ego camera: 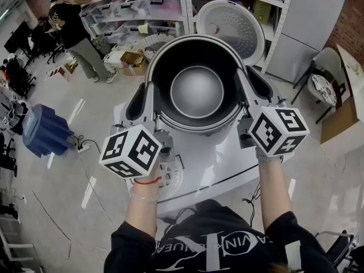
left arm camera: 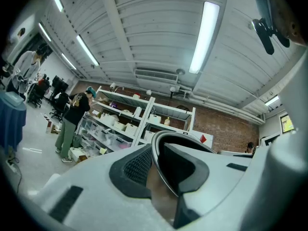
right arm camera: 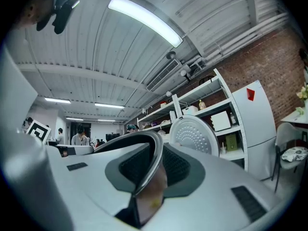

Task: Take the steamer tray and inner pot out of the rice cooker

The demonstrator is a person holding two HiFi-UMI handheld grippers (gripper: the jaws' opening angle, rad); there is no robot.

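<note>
A bulky blue box-shaped object stood on the glossy grey floor. A person in a dark top stood beside white metal shelves.

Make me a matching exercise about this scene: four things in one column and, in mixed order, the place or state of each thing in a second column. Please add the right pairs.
Things
1. pot
2. lid
3. blue box
4. person

Places or states
A. on the floor, at the left
B. standing near the shelves, far back
C. gripped at its rim by the left gripper and the right gripper
D. swung open, behind the pot

Pairs: 1-C, 2-D, 3-A, 4-B
</note>
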